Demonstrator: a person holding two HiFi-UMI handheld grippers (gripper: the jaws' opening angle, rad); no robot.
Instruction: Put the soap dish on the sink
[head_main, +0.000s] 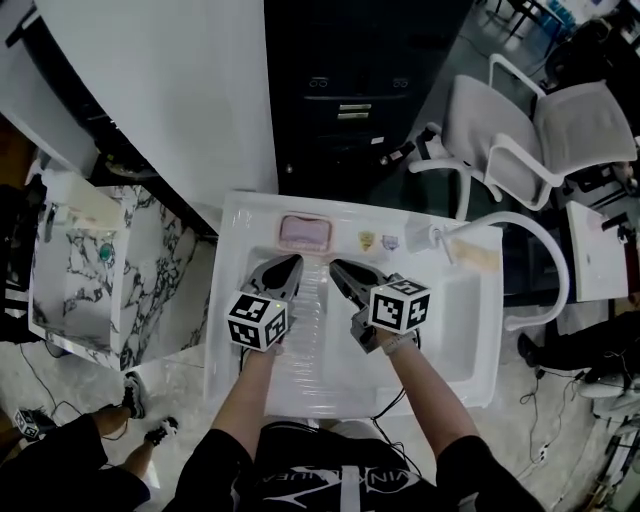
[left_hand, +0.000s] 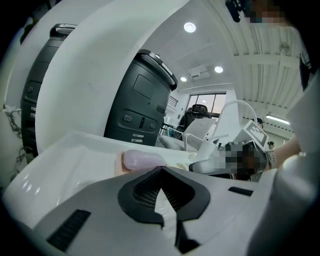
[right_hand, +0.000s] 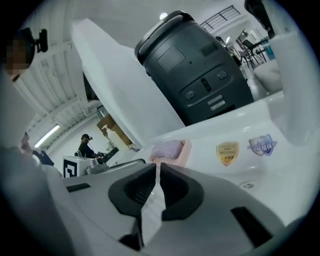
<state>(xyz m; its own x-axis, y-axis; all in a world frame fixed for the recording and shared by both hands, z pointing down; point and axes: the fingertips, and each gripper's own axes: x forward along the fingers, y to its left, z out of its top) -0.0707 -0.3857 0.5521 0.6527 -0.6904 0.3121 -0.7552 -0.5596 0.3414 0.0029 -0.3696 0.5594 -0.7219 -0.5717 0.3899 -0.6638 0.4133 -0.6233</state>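
The pink soap dish (head_main: 305, 232), with a lilac bar of soap in it, sits on the back ledge of the white sink (head_main: 228, 300). It shows just beyond the jaw tips in the left gripper view (left_hand: 142, 160) and the right gripper view (right_hand: 170, 150). My left gripper (head_main: 290, 263) hovers over the basin just in front of the dish, jaws together and empty (left_hand: 160, 170). My right gripper (head_main: 338, 267) is beside it, a little right of the dish, also shut with nothing in it (right_hand: 156, 166). Neither touches the dish.
Two small stickers (head_main: 378, 241) lie on the ledge right of the dish. A curved white faucet (head_main: 525, 228) arches at the sink's right end. A black machine (head_main: 350, 90) stands behind; white chairs (head_main: 540, 130) at back right; a marble-patterned cabinet (head_main: 80, 290) at left.
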